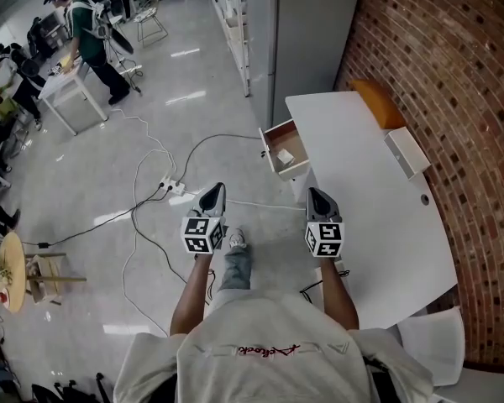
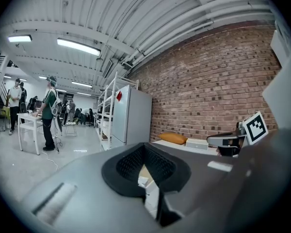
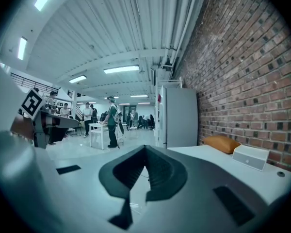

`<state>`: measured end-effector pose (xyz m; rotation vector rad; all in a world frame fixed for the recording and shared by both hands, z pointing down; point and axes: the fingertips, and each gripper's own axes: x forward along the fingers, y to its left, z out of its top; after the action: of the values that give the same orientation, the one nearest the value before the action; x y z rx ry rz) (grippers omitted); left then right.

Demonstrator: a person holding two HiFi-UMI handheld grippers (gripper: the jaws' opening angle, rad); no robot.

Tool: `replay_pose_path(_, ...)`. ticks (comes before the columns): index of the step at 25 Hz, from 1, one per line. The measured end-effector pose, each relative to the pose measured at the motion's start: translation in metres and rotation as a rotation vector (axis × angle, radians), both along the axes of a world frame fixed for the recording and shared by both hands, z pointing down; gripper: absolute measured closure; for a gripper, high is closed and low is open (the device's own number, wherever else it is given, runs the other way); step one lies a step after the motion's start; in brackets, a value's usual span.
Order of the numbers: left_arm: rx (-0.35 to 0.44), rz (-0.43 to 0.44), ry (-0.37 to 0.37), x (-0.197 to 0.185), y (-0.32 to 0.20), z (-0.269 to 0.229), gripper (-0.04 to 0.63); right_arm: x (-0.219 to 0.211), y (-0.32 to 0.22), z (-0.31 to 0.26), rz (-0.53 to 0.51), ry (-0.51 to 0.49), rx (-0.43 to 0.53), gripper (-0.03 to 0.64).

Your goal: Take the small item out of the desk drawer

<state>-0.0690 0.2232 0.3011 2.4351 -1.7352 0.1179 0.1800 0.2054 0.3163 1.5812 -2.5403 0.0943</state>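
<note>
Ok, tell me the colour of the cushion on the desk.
Orange. The cushion shows best in the head view.

Small item [image 1: 285,156] in drawer [image 1: 282,137]: too small to identify.

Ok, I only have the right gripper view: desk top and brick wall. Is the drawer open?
Observer: Yes. The head view shows the drawer standing open from the edge of the desk.
Operator: Anything inside?
Observer: One small white item lies in it.
Operator: Where's the left claw?
Observer: The left claw is shut and empty, over the floor, short of the drawer and pointing toward it.
</note>
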Motion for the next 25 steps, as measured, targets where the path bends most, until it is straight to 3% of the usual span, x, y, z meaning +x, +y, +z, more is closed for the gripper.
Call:
replay_pose_path(9, -0.006, 0.005, 0.017, -0.030, -0.073, 0.017, 0.586, -0.033, -0.070, 0.013, -0.003, 0.025, -0.009, 0.605)
replay_pose_path(25, -0.007, 0.056, 0.020, -0.100, -0.275, -0.002, 0.586, -0.111, -0.258, -0.006, 0.024, 0.054, -0.009, 0.606)
